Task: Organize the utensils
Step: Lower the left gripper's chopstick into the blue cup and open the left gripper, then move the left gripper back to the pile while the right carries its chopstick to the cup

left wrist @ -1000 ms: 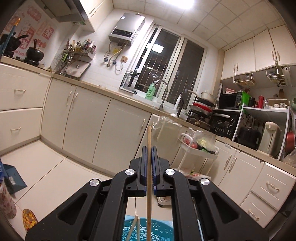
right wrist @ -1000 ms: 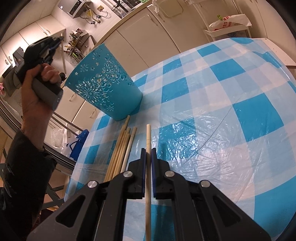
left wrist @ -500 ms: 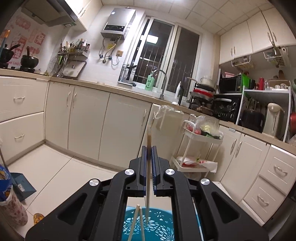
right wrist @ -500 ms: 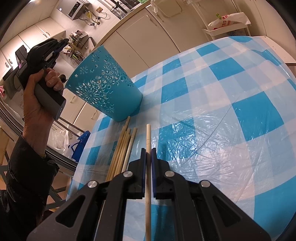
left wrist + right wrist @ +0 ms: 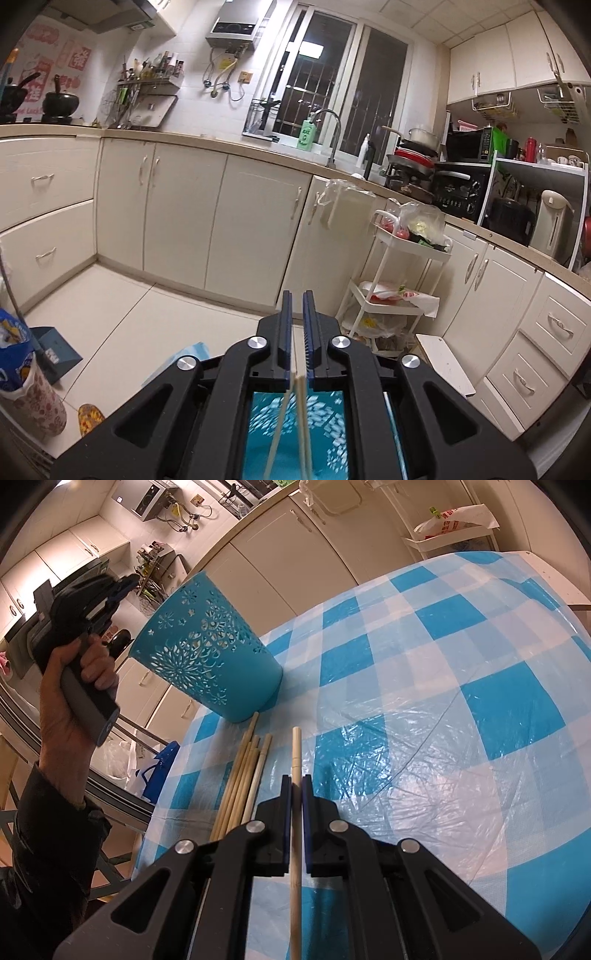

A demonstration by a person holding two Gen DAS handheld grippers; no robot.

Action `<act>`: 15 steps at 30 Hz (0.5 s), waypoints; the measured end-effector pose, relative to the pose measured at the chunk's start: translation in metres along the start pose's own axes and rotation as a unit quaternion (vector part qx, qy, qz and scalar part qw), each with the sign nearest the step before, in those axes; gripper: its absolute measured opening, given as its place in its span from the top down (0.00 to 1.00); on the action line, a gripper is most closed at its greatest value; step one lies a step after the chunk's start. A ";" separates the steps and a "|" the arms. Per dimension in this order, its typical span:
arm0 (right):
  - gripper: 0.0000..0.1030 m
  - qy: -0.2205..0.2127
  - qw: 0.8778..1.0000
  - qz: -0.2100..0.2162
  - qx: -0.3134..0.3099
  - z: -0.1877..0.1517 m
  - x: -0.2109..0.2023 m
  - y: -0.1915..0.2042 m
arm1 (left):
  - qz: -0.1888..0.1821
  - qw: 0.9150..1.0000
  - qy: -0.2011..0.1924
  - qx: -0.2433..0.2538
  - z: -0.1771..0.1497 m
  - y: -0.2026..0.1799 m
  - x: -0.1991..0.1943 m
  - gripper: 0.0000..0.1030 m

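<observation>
**Left wrist view: chopstick let go over the teal holder**

Left wrist view looks past the left hand-held gripper (image 5: 297,332) at a kitchen of cream cabinets, and its jaws are opening with only a narrow gap and nothing pressed between them. Just under the pads, at the bottom centre of the frame, two chopsticks (image 5: 291,424) stand inside the perforated teal holder (image 5: 321,424), leaning apart from each other.

In the right wrist view the same left hand-held gripper (image 5: 110,590) is seen at upper left, gripped in a person's hand (image 5: 74,686) above the holder's rim. The teal holder (image 5: 207,653) stands on the counter (image 5: 480,709), covered in a blue-and-white checked cloth under clear plastic. A loose bundle of chopsticks (image 5: 243,775) lies just below the holder's base, left of centre. The right hand-held gripper (image 5: 293,797) is clenched on a single chopstick (image 5: 295,746), which runs lengthwise through its jaws and points toward the holder, beside the bundle.

The step in hand appears to be the drop into the holder. To do it well, the left jaws should part fully before lifting straight up, so the pads do not drag a stick back out. The right one's stick would best be tipped upright over the rim before release.
</observation>
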State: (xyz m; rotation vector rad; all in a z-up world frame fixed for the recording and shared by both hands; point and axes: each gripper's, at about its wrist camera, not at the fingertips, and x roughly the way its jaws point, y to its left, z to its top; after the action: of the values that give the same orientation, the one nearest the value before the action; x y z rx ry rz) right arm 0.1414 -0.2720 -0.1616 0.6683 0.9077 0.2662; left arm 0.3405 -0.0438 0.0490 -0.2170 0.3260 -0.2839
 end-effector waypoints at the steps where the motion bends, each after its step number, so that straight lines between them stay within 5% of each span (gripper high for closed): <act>1: 0.94 0.000 1.000 0.000 0.000 0.000 0.000 0.000 | 0.007 1.000 -0.003 0.003 -0.003 0.001 -0.007 0.84; 5: 0.94 -0.004 1.000 0.005 0.002 0.000 -0.002 -0.001 | 0.037 0.999 -0.021 0.021 -0.018 0.004 -0.042 0.48; 10: 0.94 -0.014 1.000 0.016 0.005 0.001 -0.006 -0.001 | 0.053 0.998 -0.003 0.040 -0.058 0.011 -0.083 0.32; 15: 0.94 -0.031 0.999 0.024 -0.004 0.001 -0.013 0.003 | 0.070 0.995 0.073 0.027 -0.115 0.032 -0.092 0.26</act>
State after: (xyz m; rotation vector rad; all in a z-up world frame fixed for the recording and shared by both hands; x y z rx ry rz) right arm 0.1344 -0.2766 -0.1509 0.6879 0.8320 0.2902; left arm 0.2255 -0.0039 -0.0392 -0.1203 0.4753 -0.1688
